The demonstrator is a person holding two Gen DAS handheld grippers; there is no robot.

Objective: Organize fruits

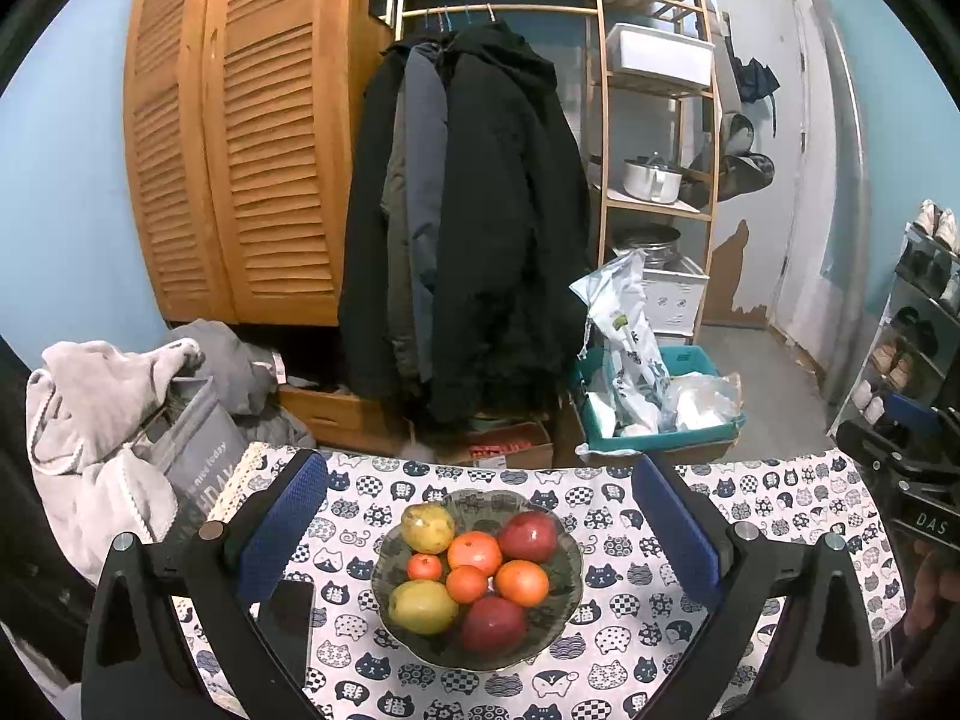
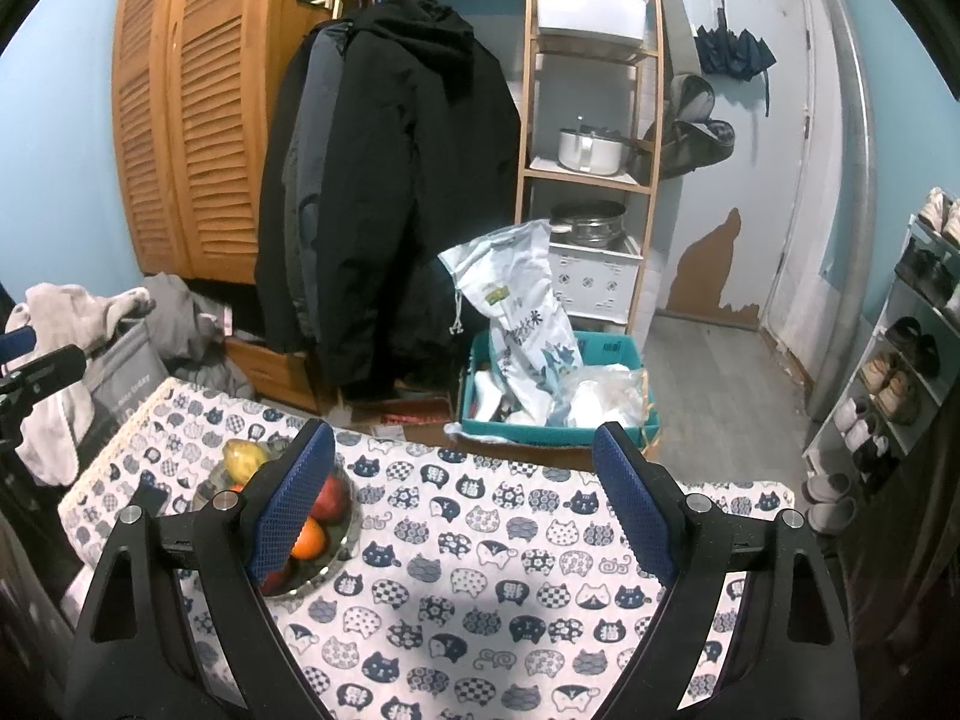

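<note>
A dark glass bowl (image 1: pixel 570 594) sits on the cat-print tablecloth (image 1: pixel 660 648). It holds two yellow-green pears (image 1: pixel 427 527), two red apples (image 1: pixel 528 536) and several oranges and tangerines (image 1: pixel 474 552). My left gripper (image 1: pixel 480 480) is open and empty, its blue pads either side of the bowl and above it. My right gripper (image 2: pixel 465 450) is open and empty over bare cloth (image 2: pixel 480 570), to the right of the bowl (image 2: pixel 342 540). Its left finger hides much of the fruit; a pear (image 2: pixel 243 457), an apple (image 2: pixel 332 498) and an orange (image 2: pixel 308 538) show.
A black phone (image 1: pixel 287 624) lies on the cloth left of the bowl. Beyond the table's far edge are hanging coats (image 1: pixel 468 210), a teal box of bags (image 1: pixel 654 396), a wooden shelf (image 1: pixel 654 138), a laundry pile (image 1: pixel 120 420) at left and a shoe rack (image 2: pixel 900 360) at right.
</note>
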